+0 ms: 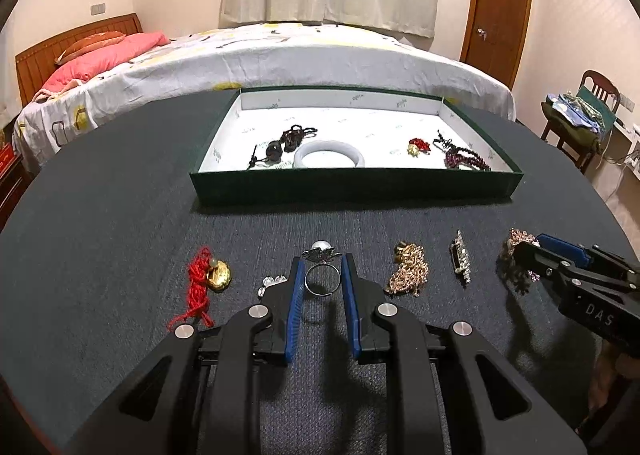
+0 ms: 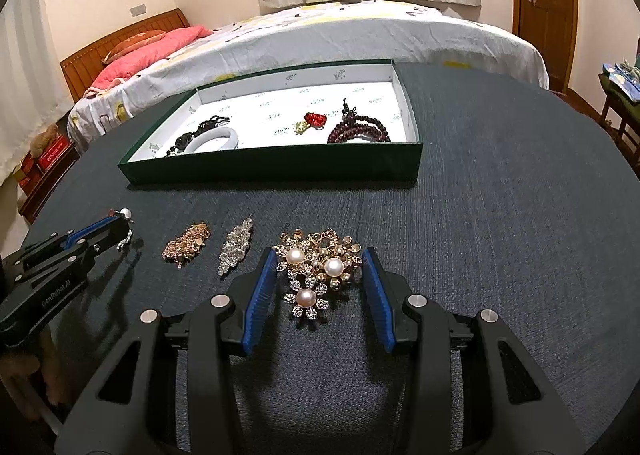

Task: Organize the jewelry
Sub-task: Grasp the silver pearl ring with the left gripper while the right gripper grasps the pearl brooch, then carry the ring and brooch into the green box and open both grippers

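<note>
A silver pearl ring (image 1: 321, 269) stands on the dark table between the fingers of my left gripper (image 1: 322, 261), which is open around it. My right gripper (image 2: 320, 255) is open around a gold pearl flower brooch (image 2: 316, 269); that brooch (image 1: 516, 259) and gripper also show at the right of the left wrist view. The green box (image 1: 352, 185) with a white lining holds a white bangle (image 1: 329, 153), black beads (image 1: 288, 143), a red charm (image 1: 419, 146) and dark red beads (image 1: 466, 159).
On the table lie a red cord with a gold piece (image 1: 208, 281), small silver stones (image 1: 272, 281), a gold chain pile (image 1: 408, 269) and a crystal clip (image 1: 461, 261). A bed (image 1: 280, 55) stands behind the table, a chair (image 1: 584, 111) at right.
</note>
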Motion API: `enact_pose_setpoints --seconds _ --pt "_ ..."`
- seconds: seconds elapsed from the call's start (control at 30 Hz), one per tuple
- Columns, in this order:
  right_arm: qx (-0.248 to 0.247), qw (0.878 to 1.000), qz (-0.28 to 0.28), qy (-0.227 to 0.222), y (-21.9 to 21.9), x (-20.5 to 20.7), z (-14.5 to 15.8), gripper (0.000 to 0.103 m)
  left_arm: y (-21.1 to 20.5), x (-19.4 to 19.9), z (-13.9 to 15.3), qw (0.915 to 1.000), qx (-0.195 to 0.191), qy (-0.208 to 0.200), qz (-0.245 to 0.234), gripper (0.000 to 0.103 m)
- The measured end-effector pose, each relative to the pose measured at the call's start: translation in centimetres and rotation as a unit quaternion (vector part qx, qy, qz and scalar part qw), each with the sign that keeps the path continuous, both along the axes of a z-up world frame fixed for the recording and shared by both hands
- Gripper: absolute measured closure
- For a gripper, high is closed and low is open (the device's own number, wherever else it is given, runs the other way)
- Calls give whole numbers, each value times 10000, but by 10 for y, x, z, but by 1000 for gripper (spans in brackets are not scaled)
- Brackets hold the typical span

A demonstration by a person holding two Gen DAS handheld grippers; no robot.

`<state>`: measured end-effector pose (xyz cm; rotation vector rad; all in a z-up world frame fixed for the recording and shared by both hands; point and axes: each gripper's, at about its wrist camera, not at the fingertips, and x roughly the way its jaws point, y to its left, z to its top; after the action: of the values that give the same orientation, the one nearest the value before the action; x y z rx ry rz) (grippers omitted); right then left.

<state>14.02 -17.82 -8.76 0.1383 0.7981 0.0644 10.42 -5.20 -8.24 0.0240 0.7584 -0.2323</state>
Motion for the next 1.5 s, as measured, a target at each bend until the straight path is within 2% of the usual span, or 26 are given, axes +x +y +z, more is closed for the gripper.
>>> enact_pose_setpoints --seconds 0.47,0.87,1.27,1.5 --pt "-59 9996 54 -283 5 -4 22 60 0 -1 18 9996 -168 -202 -34 83" --pt "-109 9961 47 -876 3 2 68 60 -5 9 52 9974 -333 -627 -137 83" --pt "-165 9886 45 -1497 -2 49 109 60 -22 58 88 9914 -533 -1164 -278 83" --pt "-254 9852 -6 -1697 -9 93 114 60 -39 109 89 9910 -612 -1146 -334 83"
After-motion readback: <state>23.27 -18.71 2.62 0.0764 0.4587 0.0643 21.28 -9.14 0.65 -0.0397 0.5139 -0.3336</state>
